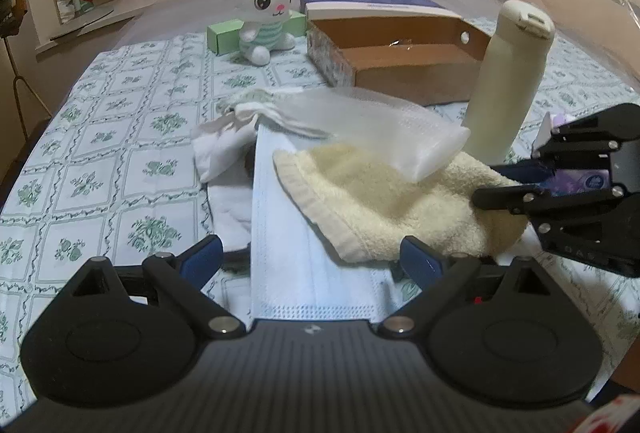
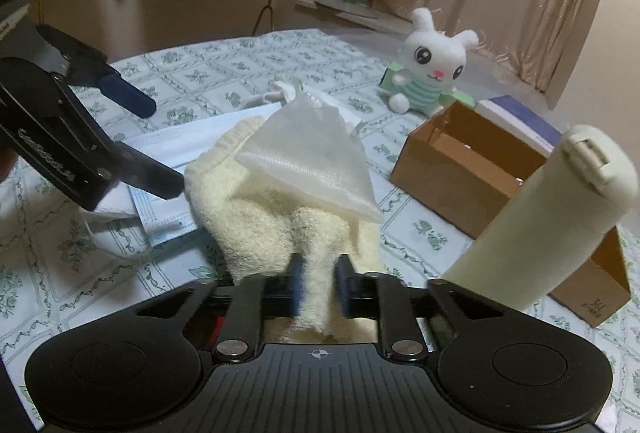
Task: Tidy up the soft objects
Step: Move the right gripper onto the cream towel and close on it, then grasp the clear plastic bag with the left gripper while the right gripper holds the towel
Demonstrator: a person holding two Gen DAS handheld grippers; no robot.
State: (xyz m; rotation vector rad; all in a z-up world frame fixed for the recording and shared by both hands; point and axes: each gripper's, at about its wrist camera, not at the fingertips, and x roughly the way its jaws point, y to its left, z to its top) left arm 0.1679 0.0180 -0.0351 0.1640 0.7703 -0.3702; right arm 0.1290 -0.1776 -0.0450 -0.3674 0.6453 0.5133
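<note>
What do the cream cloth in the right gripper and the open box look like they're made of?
Cream cloth: likely terry cotton, matte, fuzzy looped pile with a ribbed hem. Open box: plain brown cardboard, dull with raw-cut edges. Right gripper pinches the cloth.

Both wrist cameras sit low and close over the bed, the left one looking up its length and the right one crossing from the side, sharing the cream towel (image 1: 400, 201) (image 2: 280, 217) and plush rabbit (image 1: 264, 9) (image 2: 434, 69).
</note>
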